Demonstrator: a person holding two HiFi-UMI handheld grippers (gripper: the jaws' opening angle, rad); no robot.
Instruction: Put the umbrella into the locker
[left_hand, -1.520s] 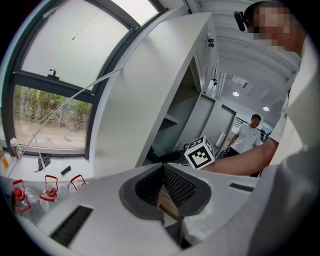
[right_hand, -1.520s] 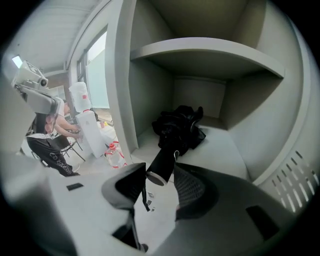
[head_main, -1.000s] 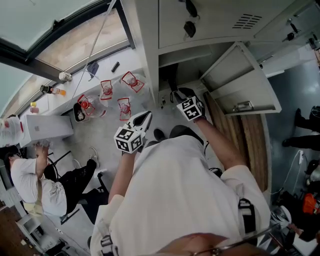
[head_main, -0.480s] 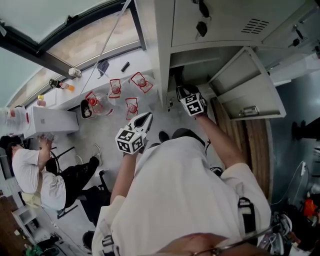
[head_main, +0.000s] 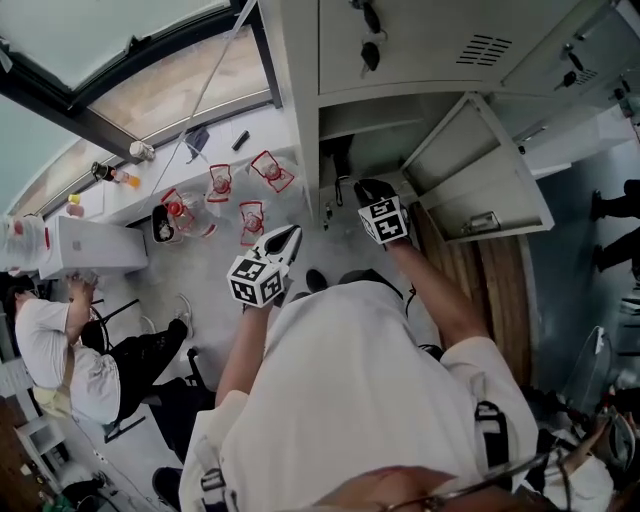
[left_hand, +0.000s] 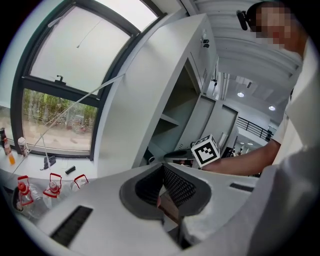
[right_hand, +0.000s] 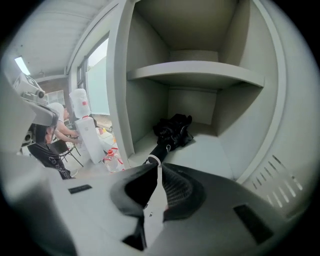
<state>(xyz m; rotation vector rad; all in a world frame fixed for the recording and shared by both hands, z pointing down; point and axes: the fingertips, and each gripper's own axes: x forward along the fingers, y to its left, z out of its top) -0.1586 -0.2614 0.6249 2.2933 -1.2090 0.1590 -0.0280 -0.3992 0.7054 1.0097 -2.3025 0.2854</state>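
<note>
The black folded umbrella (right_hand: 171, 131) lies on the floor of the locker's lower compartment (right_hand: 207, 150), under the shelf (right_hand: 195, 70). Its handle end with a pale ring points toward me. My right gripper (right_hand: 159, 166) hovers just in front of that handle. Its jaws are closing, the tips meet and nothing is between them. In the head view the right gripper (head_main: 350, 186) sits at the locker opening beside the swung-out door (head_main: 480, 170). My left gripper (left_hand: 162, 168) is shut and empty. It hangs back to the left (head_main: 289, 238), away from the locker.
Several water bottles with red handles (head_main: 250, 212) stand on the floor left of the locker. One bottle (right_hand: 112, 160) is near the locker's side wall. A seated person (head_main: 55, 350) and a white box (head_main: 95, 250) are further left, under the window.
The right gripper has risen slightly in front of the locker opening. The left gripper has kept its place. The umbrella stays inside the locker.
</note>
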